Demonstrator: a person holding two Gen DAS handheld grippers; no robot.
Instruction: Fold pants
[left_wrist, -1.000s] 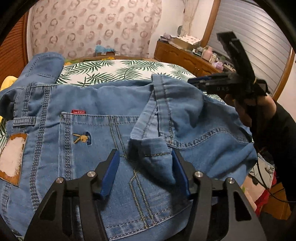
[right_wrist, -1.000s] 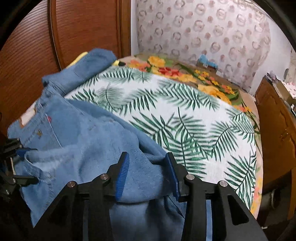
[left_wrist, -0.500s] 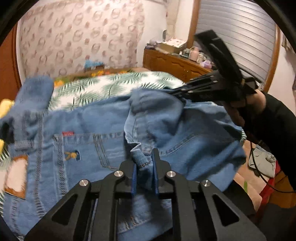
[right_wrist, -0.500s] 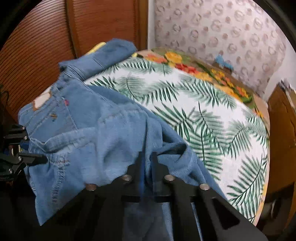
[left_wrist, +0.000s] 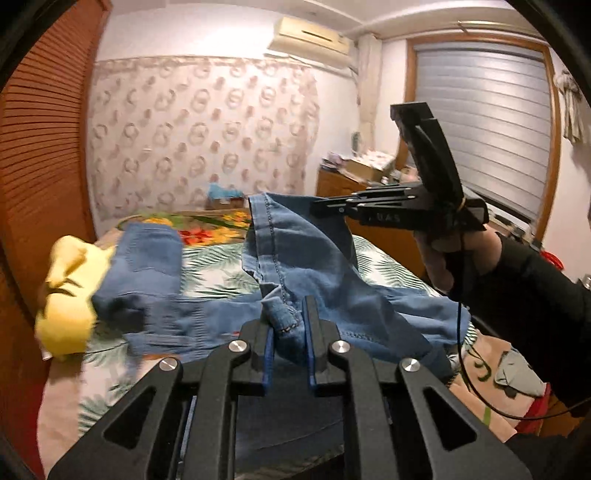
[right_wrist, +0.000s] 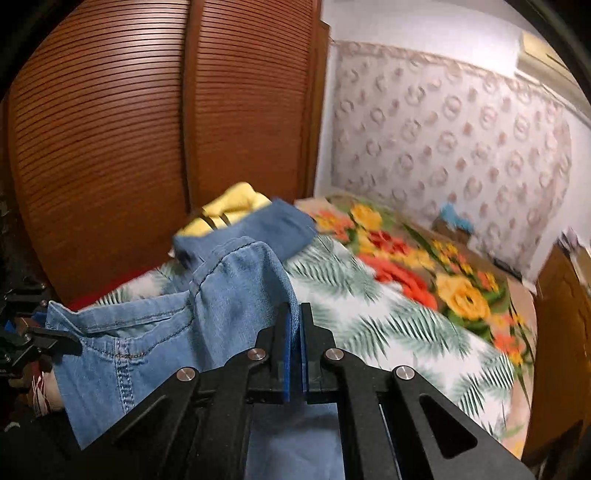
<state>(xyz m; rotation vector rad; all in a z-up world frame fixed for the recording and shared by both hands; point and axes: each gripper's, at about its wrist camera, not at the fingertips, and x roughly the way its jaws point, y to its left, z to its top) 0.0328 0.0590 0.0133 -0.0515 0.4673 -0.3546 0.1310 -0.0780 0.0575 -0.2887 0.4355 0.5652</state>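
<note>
Above bed (left_wrist: 388, 266): both grippers' jaws clamp jeans (left_wrist: 306, 251); right gripper (left_wrist: 317, 206) marked "UAS"

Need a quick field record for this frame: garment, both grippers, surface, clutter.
garment: blue jeans, partly raised off the bed, rest trailing on it
left gripper: shut on a thick seamed edge of the denim
right gripper: shut on a thin fold of the denim
surface: bed with palm-leaf and floral cover
clutter: yellow cloth beside the jeans, near the wooden wardrobe
</note>
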